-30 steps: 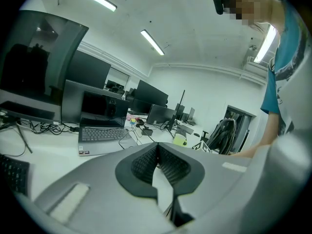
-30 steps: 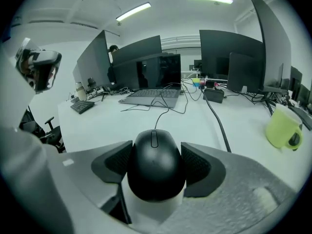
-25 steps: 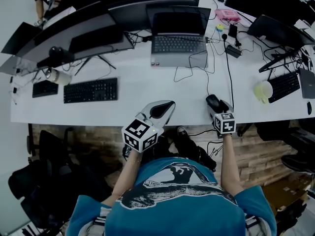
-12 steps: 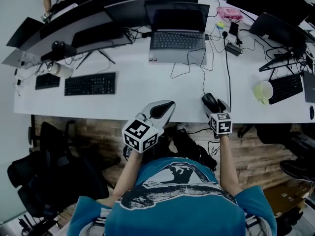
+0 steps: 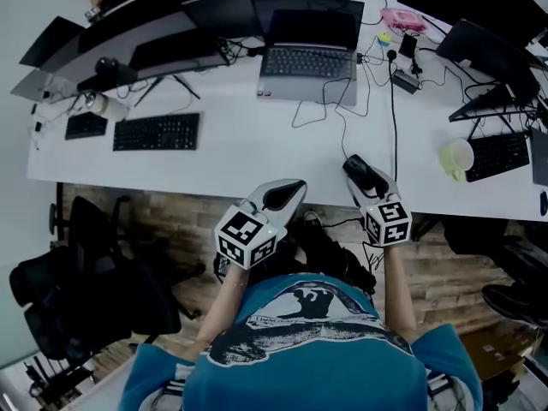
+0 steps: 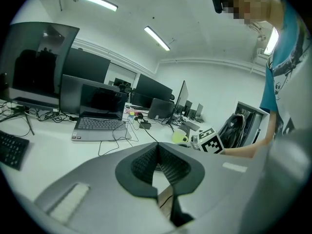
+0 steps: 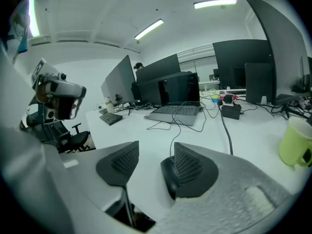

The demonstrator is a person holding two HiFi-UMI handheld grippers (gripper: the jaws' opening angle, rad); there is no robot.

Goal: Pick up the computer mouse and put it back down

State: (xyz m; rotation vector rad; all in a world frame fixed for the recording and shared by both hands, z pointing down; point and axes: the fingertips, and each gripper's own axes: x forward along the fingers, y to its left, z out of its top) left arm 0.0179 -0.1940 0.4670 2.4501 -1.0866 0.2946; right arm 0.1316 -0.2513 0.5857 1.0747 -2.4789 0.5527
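The black computer mouse [image 5: 358, 170] lies on the white table [image 5: 257, 157] close to its front edge, its cable running back toward the laptop. My right gripper [image 5: 368, 181] hovers just above and behind it. In the right gripper view the mouse [image 7: 167, 175] sits beside the right pad [image 7: 187, 167], while white table shows between it and the left pad. The right gripper [image 7: 153, 152] is closing, and nothing is pressed between its pads. My left gripper [image 5: 295, 187] hangs over the table edge, shut and empty [image 6: 157, 147].
A grey laptop [image 5: 308, 58] stands behind the mouse, with loose cables [image 5: 342, 118] trailing across the table. A black keyboard [image 5: 157, 132] lies to the left and a green mug [image 5: 458, 157] to the right. Monitors line the back. A black office chair [image 5: 94, 272] stands at the left below the table.
My right gripper has lifted and drawn back a little from the mouse, which stays at the table's front edge. The left gripper stays shut in about the same spot.
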